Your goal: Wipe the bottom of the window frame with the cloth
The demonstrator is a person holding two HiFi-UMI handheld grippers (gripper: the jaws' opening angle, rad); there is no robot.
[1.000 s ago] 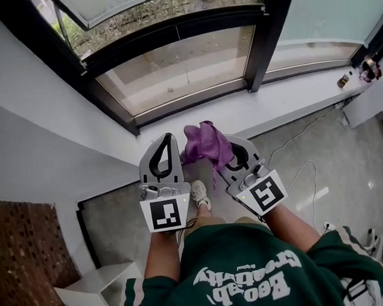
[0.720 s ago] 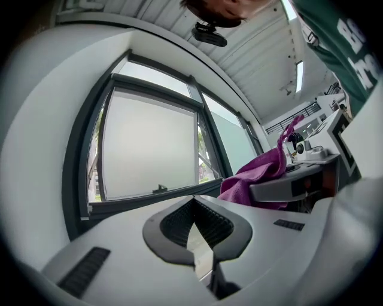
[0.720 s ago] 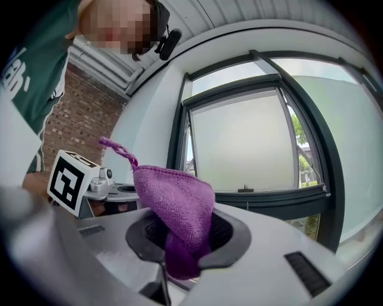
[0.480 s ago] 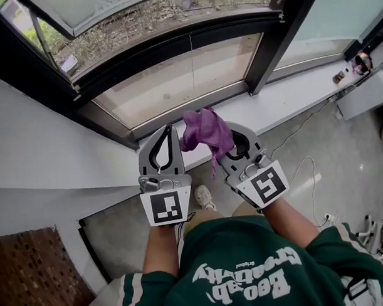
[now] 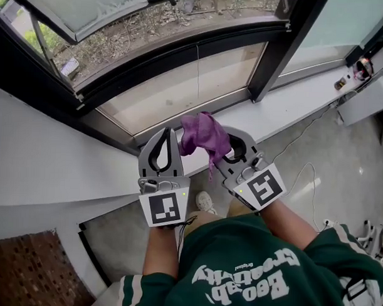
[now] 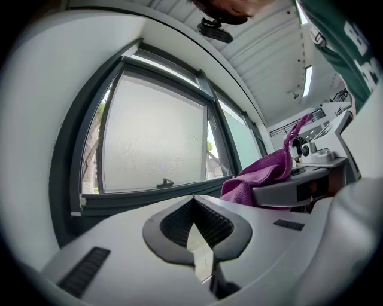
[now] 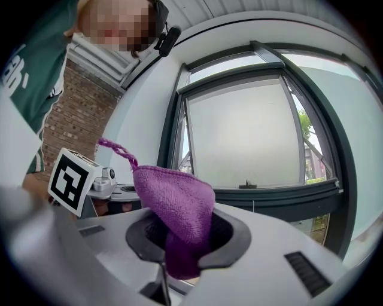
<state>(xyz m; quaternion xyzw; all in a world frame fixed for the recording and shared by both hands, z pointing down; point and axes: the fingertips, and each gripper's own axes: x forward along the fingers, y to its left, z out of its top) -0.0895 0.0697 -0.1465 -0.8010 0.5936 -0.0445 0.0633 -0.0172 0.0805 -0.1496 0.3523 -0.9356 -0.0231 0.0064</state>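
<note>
A purple cloth (image 5: 204, 136) is bunched between the jaws of my right gripper (image 5: 218, 135), which is shut on it; it fills the jaws in the right gripper view as the cloth (image 7: 176, 212). My left gripper (image 5: 167, 137) sits just left of it, shut and empty, its tips meeting in the left gripper view (image 6: 192, 198). Both hover above the white sill (image 5: 268, 111), just short of the dark bottom rail of the window frame (image 5: 180, 114). From the left gripper view the cloth (image 6: 263, 176) shows at the right.
A dark vertical mullion (image 5: 273, 52) rises right of the grippers. An open sash (image 5: 90, 7) tilts outward at the upper left. Small items (image 5: 348, 76) and a white box (image 5: 366, 99) stand at the sill's far right. A cable (image 5: 304, 166) trails on the floor.
Both grippers have moved forward and up toward the window frame with the cloth; the view has shifted closer to the window.
</note>
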